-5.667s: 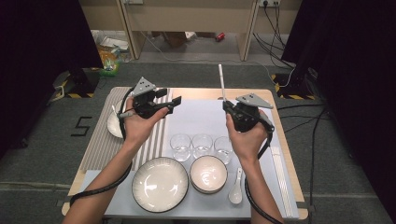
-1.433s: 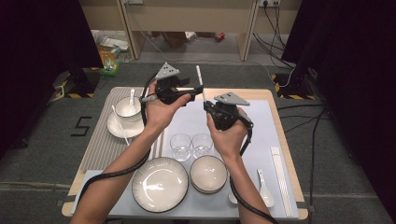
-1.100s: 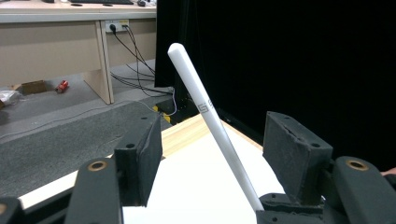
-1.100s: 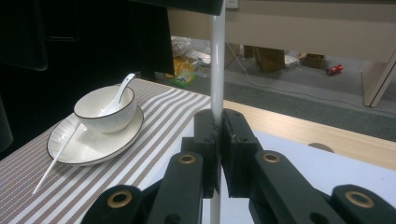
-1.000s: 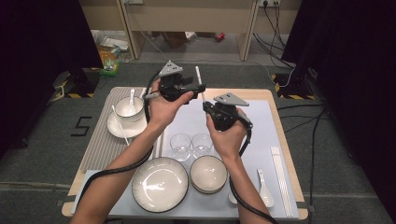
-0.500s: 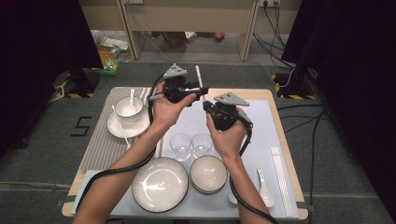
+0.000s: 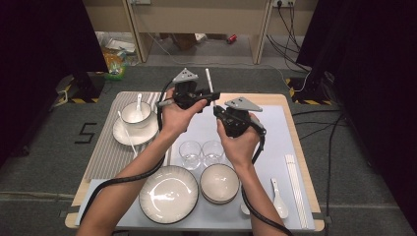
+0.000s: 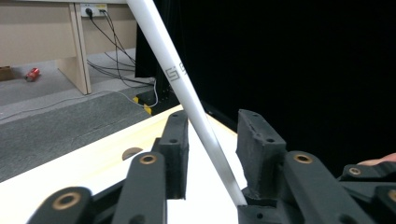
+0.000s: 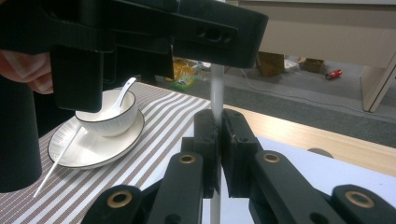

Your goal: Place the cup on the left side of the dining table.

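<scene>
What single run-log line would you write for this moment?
right gripper: shut on chopstick | left gripper: jaws just closing around chopstick, not yet clamped | handover midair over table

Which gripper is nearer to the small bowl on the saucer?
Left. The left gripper hangs just right of the small bowl on its saucer. The right gripper, shut on the white chopstick, is farther right, over the blue mat.

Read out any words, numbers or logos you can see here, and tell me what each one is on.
"5": a white figure on the grey floor left of the table.
A squared logo, perhaps "GS" or "G5", too stylised to be sure: printed in grey on the white chopstick that crosses the left gripper view.
Nothing else readable.
</scene>
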Motion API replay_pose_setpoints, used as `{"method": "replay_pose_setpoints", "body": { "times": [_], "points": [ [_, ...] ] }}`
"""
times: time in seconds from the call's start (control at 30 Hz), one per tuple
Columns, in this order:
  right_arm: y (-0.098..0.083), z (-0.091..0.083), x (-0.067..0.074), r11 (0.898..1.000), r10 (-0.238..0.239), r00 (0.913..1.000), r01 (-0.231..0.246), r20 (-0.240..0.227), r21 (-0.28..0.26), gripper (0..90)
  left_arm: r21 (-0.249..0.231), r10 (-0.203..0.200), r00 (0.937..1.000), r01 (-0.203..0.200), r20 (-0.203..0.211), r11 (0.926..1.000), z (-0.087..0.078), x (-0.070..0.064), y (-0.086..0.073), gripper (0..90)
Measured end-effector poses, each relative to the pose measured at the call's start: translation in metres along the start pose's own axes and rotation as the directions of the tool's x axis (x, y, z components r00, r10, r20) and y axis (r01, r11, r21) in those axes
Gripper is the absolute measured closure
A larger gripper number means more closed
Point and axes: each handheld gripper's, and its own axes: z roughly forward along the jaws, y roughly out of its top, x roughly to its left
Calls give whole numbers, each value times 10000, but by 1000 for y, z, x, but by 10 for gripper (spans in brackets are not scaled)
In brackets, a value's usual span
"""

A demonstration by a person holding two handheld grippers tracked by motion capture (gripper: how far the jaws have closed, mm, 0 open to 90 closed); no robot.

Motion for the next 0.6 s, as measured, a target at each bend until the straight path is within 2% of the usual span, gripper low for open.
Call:
{"method": "replay_pose_setpoints", "body": {
  "times": [0.3, 0.43, 0.5, 0.6],
  "points": [
    [0, -1, -1, 10000, -23, 10000, 23, 22, -97, 855, -99, -72, 9999, 73, 110, 9999, 0, 0, 0, 746],
    [0, -1, -1, 10000, -16, 10000, 17, 34, -94, 855, -239, -168, 9994, 175, 307, 9996, -1, -3, 0, 798],
    [0, -1, -2, 9999, 5, 10000, -4, 55, -110, 855, -305, -285, 9978, 303, 594, 9991, -1, -6, 1, 825],
    [0, -1, -2, 9999, 31, 10000, -30, 56, -115, 854, -380, -313, 9975, 338, 636, 9987, -1, -7, 1, 832]
  ]
}}
